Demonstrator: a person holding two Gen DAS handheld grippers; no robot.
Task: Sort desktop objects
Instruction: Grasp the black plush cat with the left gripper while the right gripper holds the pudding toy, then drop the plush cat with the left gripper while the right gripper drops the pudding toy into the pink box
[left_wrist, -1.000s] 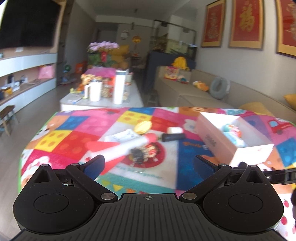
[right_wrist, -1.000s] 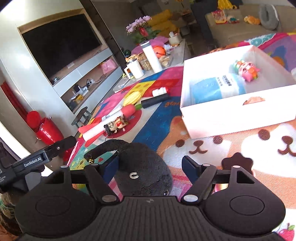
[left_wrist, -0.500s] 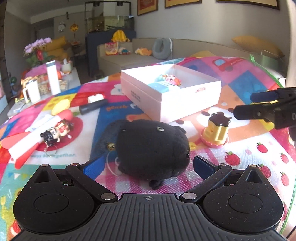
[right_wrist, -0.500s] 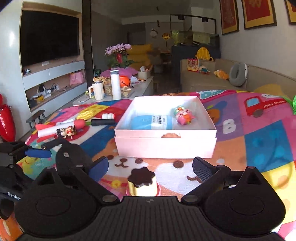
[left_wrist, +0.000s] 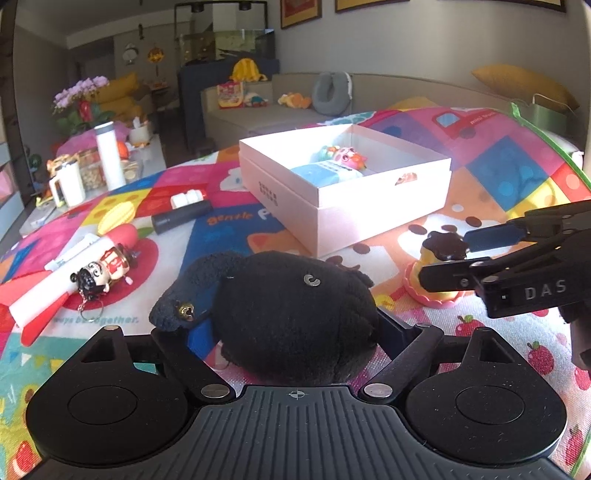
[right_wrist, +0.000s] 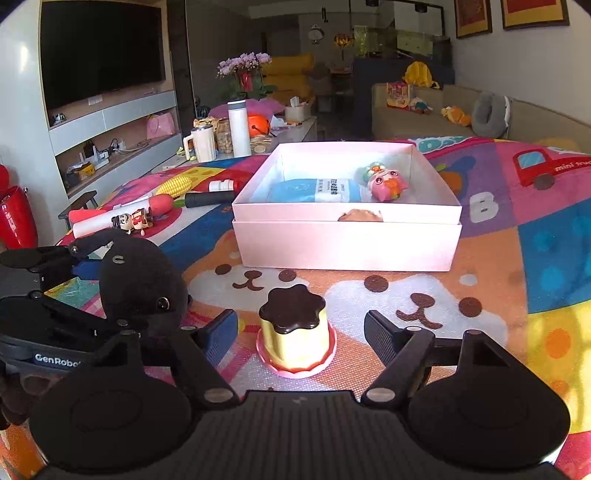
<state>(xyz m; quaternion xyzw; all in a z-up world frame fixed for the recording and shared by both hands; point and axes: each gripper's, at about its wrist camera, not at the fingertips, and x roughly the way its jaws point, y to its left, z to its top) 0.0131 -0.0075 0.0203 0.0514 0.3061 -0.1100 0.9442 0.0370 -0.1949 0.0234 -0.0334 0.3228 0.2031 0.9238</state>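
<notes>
Left wrist: left gripper (left_wrist: 291, 332) closing around round, fuzzy black plush toy (left_wrist: 295, 314); right gripper (right_wrist: 299, 332) closing, astride pudding toy (right_wrist: 295, 328)

Beyond your surface you see a grey sofa (left_wrist: 258, 114) carrying a grey neck pillow (left_wrist: 328, 92) and soft toys. A low table (right_wrist: 295, 127) holds a white bottle (right_wrist: 238, 127), a white mug (right_wrist: 201, 142) and pink flowers (right_wrist: 243, 62). At the left wall hangs a dark television (right_wrist: 99, 48); framed red pictures (right_wrist: 532, 13) hang at the right.
</notes>
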